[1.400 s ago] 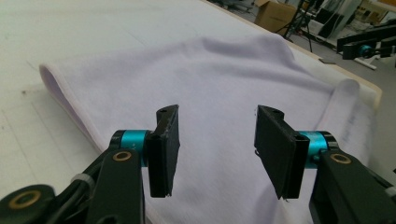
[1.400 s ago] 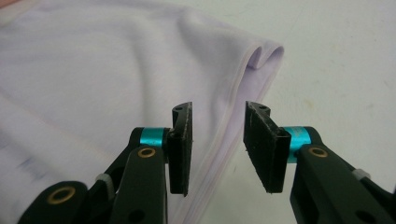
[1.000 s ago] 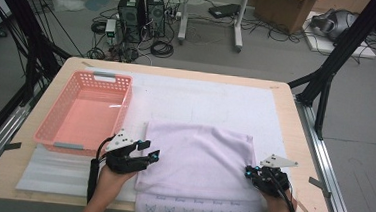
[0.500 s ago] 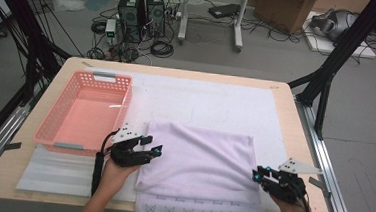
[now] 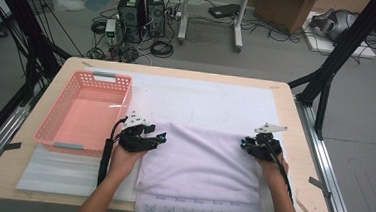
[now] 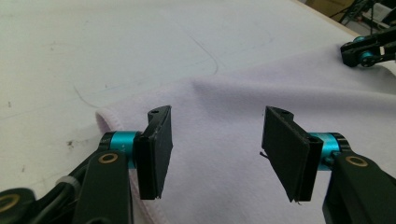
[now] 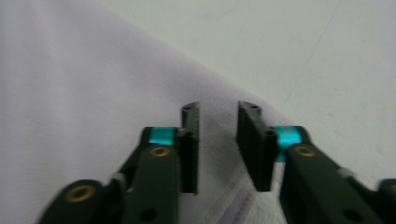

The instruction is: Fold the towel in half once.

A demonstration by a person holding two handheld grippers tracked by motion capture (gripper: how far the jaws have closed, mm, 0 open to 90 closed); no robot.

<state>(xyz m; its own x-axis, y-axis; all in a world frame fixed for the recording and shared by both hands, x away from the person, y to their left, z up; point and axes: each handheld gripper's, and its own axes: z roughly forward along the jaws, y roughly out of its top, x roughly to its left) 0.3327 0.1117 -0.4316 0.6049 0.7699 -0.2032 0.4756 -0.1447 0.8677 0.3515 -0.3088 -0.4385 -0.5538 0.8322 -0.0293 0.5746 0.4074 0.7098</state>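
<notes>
One folded pale lilac fleece towel (image 5: 199, 162) lies under two grippers, left gripper (image 6: 215, 140) gaping wide, right gripper (image 7: 218, 140) narrowly parted after closing, neither pinching cloth, beside one pink plastic basket (image 5: 83, 111).

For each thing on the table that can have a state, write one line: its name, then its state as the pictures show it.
towel: folded, lying flat on the white mat, butterfly-printed edge toward the person.
basket: upright, empty, left of the towel.
left gripper: jaws open over the towel's far left corner, nothing pinched.
right gripper: jaws slightly apart over the towel's far right corner, no cloth clamped.
</notes>
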